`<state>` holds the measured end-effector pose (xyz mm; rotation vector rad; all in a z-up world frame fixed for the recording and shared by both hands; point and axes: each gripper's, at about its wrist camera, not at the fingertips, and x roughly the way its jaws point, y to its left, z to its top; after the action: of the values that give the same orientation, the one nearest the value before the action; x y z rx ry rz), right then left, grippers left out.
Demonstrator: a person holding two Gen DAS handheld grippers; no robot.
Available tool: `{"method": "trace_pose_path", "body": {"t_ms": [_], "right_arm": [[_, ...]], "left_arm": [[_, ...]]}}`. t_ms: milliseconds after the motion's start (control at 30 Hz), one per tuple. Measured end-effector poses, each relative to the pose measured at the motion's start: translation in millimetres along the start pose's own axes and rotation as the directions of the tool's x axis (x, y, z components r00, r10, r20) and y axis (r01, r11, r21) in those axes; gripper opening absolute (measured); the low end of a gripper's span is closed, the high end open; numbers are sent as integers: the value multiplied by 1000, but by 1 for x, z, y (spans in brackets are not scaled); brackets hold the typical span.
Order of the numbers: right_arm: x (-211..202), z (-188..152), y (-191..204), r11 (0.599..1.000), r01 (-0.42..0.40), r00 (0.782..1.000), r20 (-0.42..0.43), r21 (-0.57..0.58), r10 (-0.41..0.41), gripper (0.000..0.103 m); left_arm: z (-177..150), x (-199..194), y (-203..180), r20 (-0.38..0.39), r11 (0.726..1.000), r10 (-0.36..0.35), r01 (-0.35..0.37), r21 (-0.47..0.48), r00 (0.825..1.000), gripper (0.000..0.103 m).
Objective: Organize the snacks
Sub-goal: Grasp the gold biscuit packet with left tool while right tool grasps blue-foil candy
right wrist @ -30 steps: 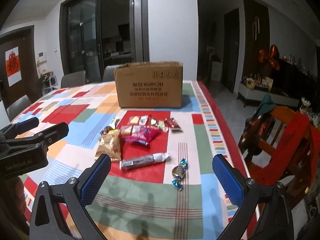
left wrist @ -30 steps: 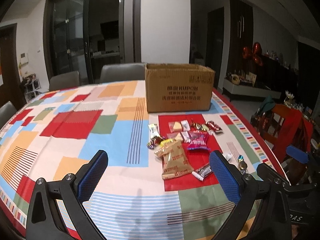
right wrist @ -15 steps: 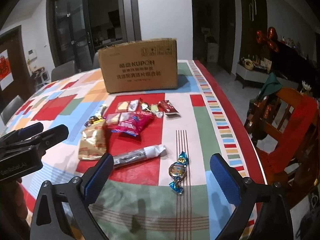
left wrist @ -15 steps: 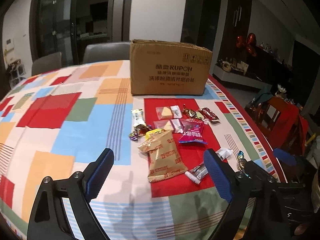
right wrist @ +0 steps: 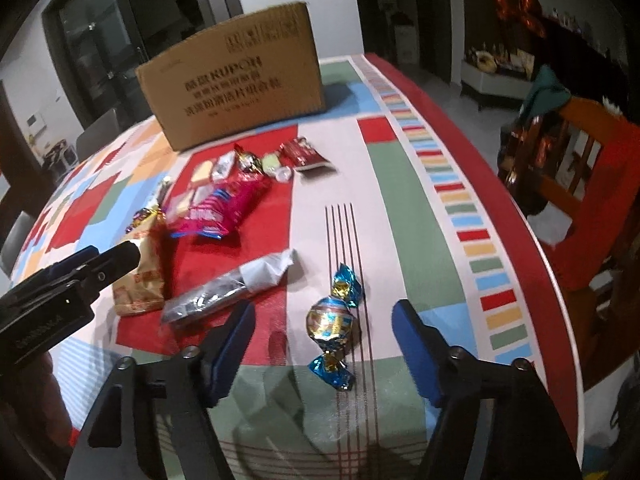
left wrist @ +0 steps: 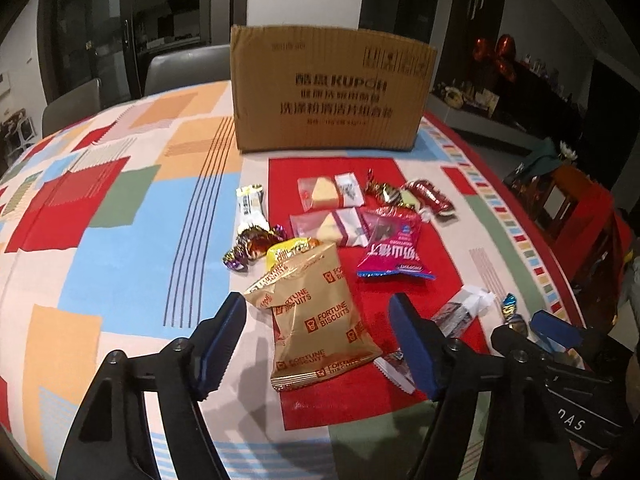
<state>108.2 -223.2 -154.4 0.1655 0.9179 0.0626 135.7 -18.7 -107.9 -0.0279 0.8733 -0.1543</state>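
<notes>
Several snacks lie on a patchwork tablecloth in front of a brown cardboard box [left wrist: 332, 92]. My left gripper [left wrist: 320, 344] is open, its jaws on either side of a gold Fortune Biscuits bag [left wrist: 316, 320], just above it. A pink packet [left wrist: 394, 248] and cheese wedges [left wrist: 324, 194] lie beyond. My right gripper [right wrist: 324, 344] is open over a round candy in blue and gold foil [right wrist: 334, 320]. A dark bar with a white wrapper end [right wrist: 236, 288] lies to its left. The box also shows in the right wrist view [right wrist: 236, 80].
The right table edge [right wrist: 552, 280] has a red border, and a wooden chair with red cloth [right wrist: 580, 152] stands beside it. Grey chairs [left wrist: 184, 64] stand behind the table. The left gripper's body [right wrist: 60, 292] shows at the left of the right wrist view.
Both grippers have moved forward and down toward the snacks. The left one now frames the gold bag and the right one frames the blue foil candy.
</notes>
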Motion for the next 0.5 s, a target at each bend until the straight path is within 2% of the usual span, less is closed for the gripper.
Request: {"method": "trace_pose_path", "body": {"t_ms": [200, 500], "right_arm": [[5, -1, 1, 1000, 8, 1000, -4, -6, -8, 57], [7, 0, 5, 998, 39, 999, 3, -52, -39, 26]], "left_arm": [[2, 12, 0, -16, 1000, -2, 2, -2, 1000, 66], [2, 21, -1, -26, 999, 25, -24, 23, 999, 55]]}}
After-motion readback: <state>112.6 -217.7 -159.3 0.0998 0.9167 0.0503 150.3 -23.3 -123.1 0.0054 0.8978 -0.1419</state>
